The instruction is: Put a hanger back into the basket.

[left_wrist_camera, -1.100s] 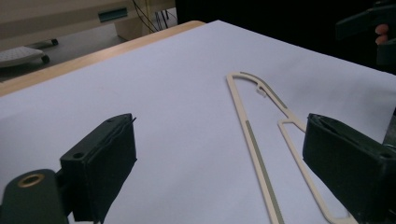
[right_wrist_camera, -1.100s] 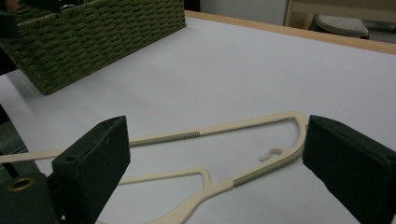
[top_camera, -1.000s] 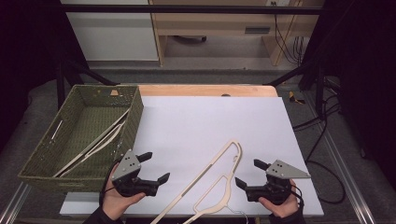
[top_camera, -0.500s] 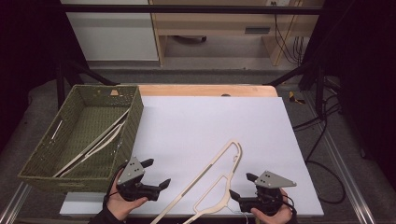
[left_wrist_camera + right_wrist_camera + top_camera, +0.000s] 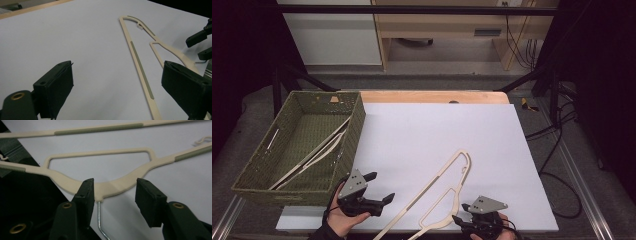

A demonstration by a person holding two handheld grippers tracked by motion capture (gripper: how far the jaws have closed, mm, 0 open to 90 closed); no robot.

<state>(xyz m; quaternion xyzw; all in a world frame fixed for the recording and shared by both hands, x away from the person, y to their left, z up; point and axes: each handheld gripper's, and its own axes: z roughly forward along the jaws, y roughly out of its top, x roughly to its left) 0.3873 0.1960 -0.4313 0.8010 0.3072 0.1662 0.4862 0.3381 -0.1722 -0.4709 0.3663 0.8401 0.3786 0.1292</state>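
A cream plastic hanger (image 5: 439, 177) lies slanted on the white board (image 5: 437, 135), its near end over the front edge. My right gripper (image 5: 461, 215) is at the hanger's neck. In the right gripper view its jaws (image 5: 115, 187) stand open on either side of the thick curved middle (image 5: 130, 178), and the left fingertip (image 5: 86, 191) is close to the metal hook wire (image 5: 99, 215). My left gripper (image 5: 381, 186) hovers open just left of the hanger's long bar (image 5: 140, 67), with nothing between its jaws (image 5: 117, 67).
A green woven basket (image 5: 257, 175) stands at the board's left edge with cream hangers (image 5: 317, 152) lying in it. The basket's near corner is beside my left hand. A wooden strip (image 5: 432, 96) runs along the board's far side. Cables (image 5: 557, 165) trail on the floor at the right.
My right gripper has moved left and toward the front edge, and its jaws now stand around the hanger's neck. The left gripper has shifted only slightly. The hanger has not moved.
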